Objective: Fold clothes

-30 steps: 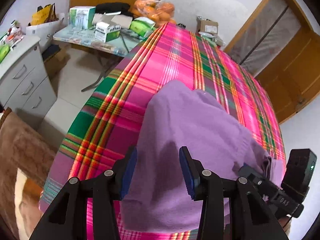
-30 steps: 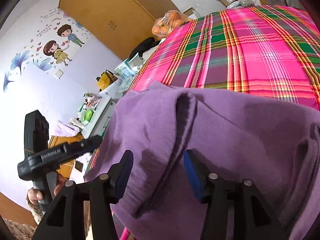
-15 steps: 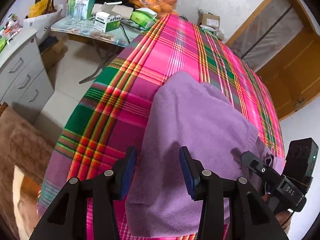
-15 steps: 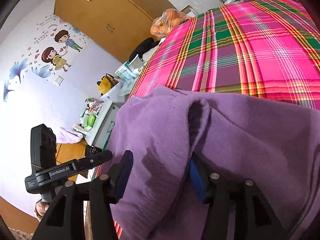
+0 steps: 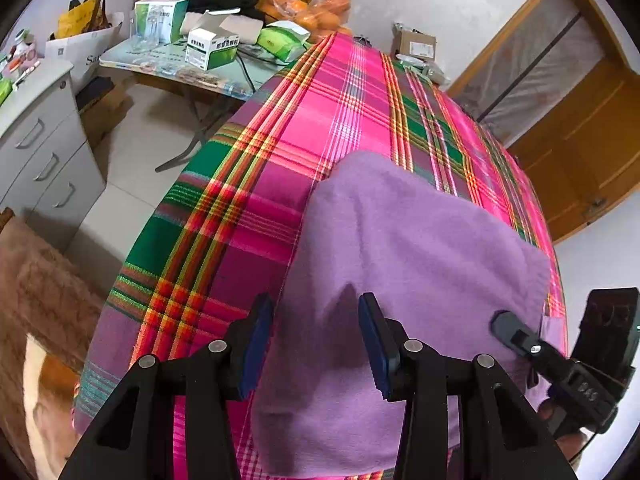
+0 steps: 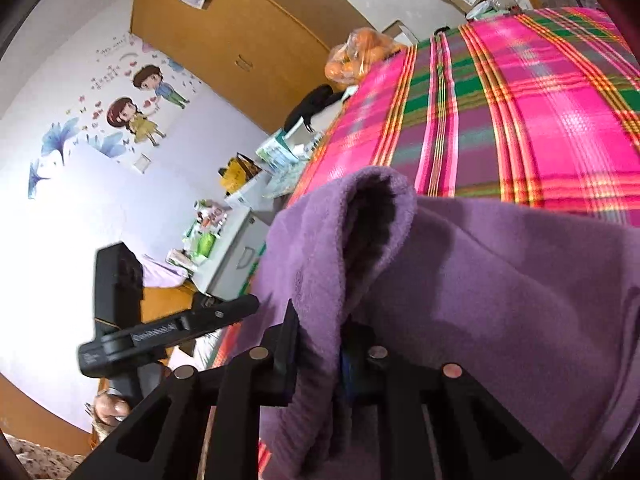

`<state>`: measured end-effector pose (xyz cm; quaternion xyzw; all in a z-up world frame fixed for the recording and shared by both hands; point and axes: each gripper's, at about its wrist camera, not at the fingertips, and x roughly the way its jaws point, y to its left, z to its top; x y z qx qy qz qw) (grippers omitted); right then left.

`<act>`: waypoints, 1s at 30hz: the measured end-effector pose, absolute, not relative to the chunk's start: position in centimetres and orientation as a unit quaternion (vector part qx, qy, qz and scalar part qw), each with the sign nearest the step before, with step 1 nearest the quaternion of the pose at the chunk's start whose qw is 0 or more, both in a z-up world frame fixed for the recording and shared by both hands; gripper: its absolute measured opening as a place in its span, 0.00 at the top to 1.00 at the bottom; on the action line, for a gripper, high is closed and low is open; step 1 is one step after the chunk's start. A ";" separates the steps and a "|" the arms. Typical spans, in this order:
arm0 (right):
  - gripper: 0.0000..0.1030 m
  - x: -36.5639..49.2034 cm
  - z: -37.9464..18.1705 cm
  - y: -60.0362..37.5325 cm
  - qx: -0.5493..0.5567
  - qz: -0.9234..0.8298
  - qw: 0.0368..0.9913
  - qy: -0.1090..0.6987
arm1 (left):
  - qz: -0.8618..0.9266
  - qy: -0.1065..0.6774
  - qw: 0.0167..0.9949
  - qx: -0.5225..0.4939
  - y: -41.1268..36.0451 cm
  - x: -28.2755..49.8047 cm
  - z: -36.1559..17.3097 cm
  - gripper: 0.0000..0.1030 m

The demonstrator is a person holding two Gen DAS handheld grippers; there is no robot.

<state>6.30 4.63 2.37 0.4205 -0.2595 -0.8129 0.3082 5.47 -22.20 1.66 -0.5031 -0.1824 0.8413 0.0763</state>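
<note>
A purple fleece garment (image 5: 408,264) lies on the near end of a bed covered by a pink and green plaid sheet (image 5: 348,120). My left gripper (image 5: 316,338) is open just above the garment's near left part, its blue pads apart with cloth between them. In the right wrist view my right gripper (image 6: 320,354) is shut on a raised fold of the purple garment (image 6: 500,280). That fold stands up as a ridge between its fingers. The left gripper (image 6: 168,332) shows at the left of that view, and the right gripper (image 5: 560,364) at the lower right of the left view.
A cluttered side table (image 5: 192,64) with boxes and a bag of oranges (image 5: 316,4) stands beyond the bed's far left corner. Grey drawers (image 5: 40,144) and a brown rug (image 5: 36,304) are on the left. A wooden door (image 5: 592,128) is at the right.
My right gripper has gone from open around the fold to shut on it. The left gripper has drifted a little towards the garment's left edge and stays open.
</note>
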 end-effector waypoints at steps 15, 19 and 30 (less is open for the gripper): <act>0.84 7.8 2.4 8.6 0.422 -0.851 0.224 -0.219 | 0.838 -0.165 0.103 -0.510 -19.7 5.6 1.6 0.56; 0.81 7.6 1.1 8.7 0.442 -0.853 0.198 -0.197 | 0.837 -0.149 0.106 -0.515 -19.0 5.4 1.4 0.56; 0.72 8.8 4.3 8.8 0.393 -0.908 0.123 -0.080 | 0.836 -0.138 0.099 -0.521 -18.9 4.8 1.1 0.56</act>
